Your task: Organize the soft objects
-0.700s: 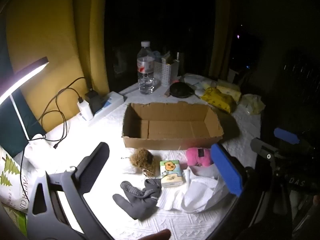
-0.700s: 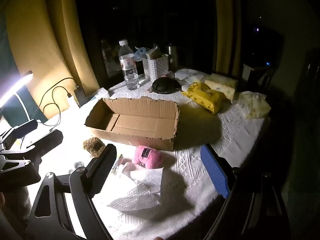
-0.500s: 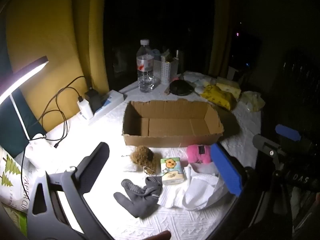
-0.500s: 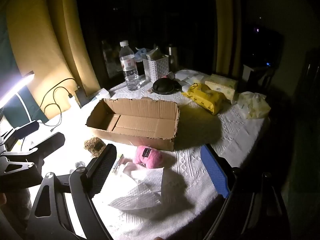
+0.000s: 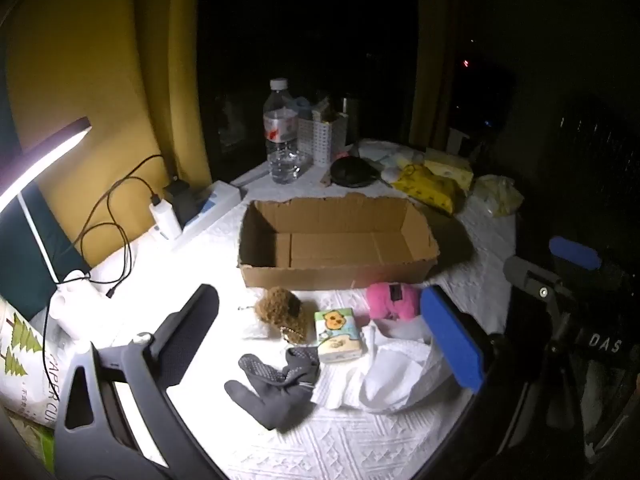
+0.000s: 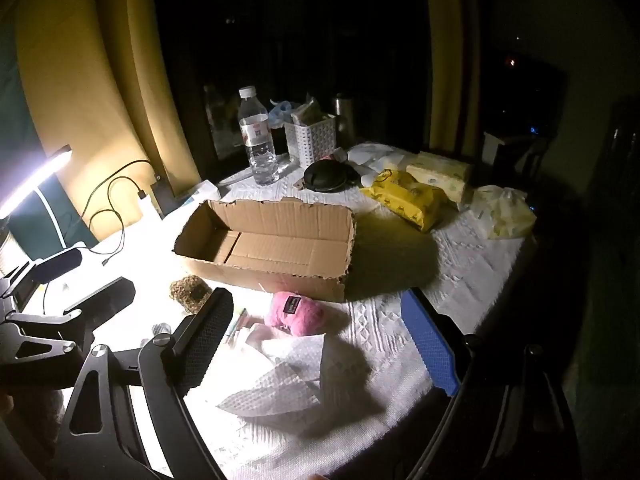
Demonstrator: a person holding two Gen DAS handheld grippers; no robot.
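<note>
Both claws hang above the near edge of the bench, tilted down toward it, and both stand wide with nothing between their fingers. The left claw has one black finger and one blue-padded finger, spread so that the whole cluster of soft things shows in the gap; it touches none of them. The right claw is spread just as far, over the crumpled white cloth, and holds nothing either.

The soft things lie on the white textured bench cover, just in front of the open cardboard box, which has nothing in it. A brown fuzzy plush sits near the box's front wall. Beside it stands a small tissue pack printed with a cartoon animal. A pink plush with a dark label lies close to the box's front right corner, touching the white cloth. Nearer the edge, a pair of grey gloves with dotted grips lies flat, one end against the tissue pack.

Behind the box stand a water bottle, a white perforated basket and a yellow wipes pack. A lit lamp bar glares on the left.
</note>
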